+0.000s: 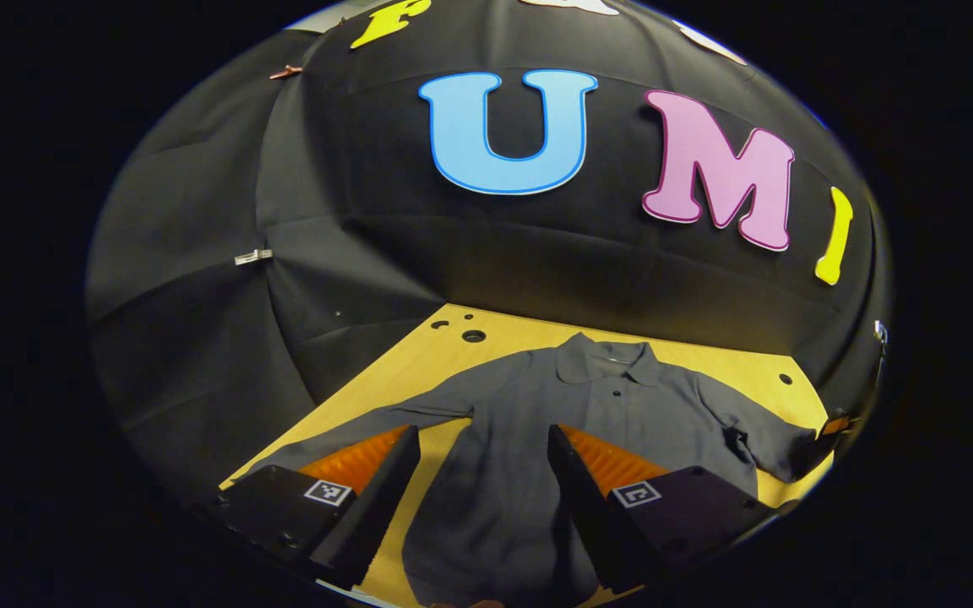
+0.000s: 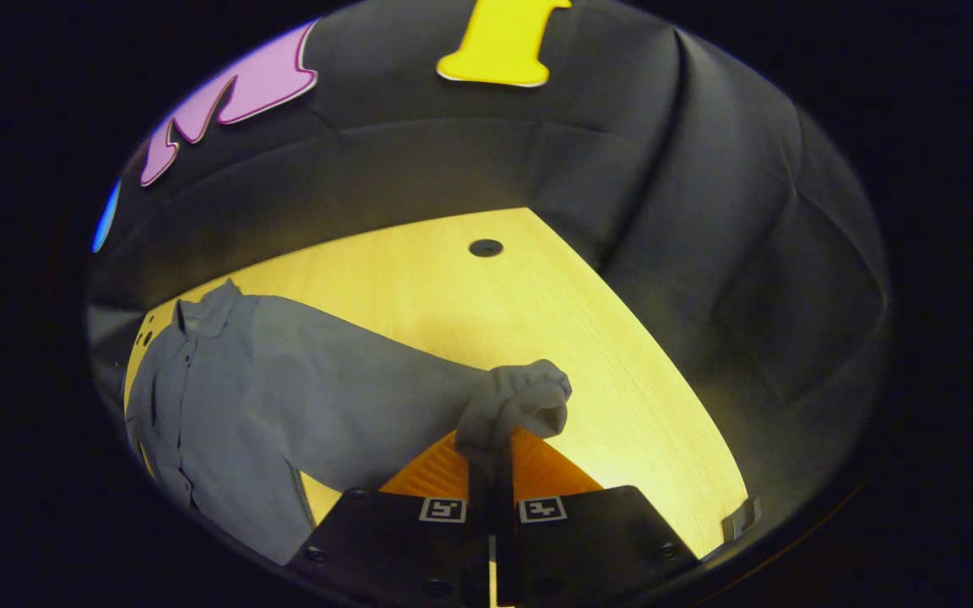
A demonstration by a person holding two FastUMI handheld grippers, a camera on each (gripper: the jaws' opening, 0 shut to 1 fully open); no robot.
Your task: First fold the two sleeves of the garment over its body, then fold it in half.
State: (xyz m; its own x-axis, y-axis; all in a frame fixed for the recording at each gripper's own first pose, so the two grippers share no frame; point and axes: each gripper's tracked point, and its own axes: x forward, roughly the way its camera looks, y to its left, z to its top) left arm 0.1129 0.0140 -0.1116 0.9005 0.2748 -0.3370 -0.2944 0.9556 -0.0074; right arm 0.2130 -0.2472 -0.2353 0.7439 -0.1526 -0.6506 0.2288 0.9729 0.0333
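Looking along my left gripper [image 1: 480,473], I saw its jaws standing wide apart, nothing between them, hovering over the lower body of the grey polo shirt [image 1: 537,422]. The shirt lay flat on the pale wooden worktop [image 1: 706,359], collar [image 1: 609,359] at the far end toward the black cloth wall [image 1: 351,253], buttoned placket running down from it. Its left sleeve [image 1: 394,414] stretched out flat across the worktop past my left finger. On the other side the right sleeve [image 1: 778,443] ended in a bunched cuff near the worktop's edge, where I could make out a bit of the other gripper.

In the right gripper view, my right gripper [image 2: 491,464] had its jaws closed on the cuff [image 2: 520,401] of that sleeve, the fabric crumpled into a lump standing above the fingertips. From there the sleeve [image 2: 368,371] ran back to the shirt's body [image 2: 199,405], which lay spread at the left of that view with the collar farthest away. A round hole [image 2: 486,247] sat in the bare worktop well beyond the cuff, near the cloth wall.
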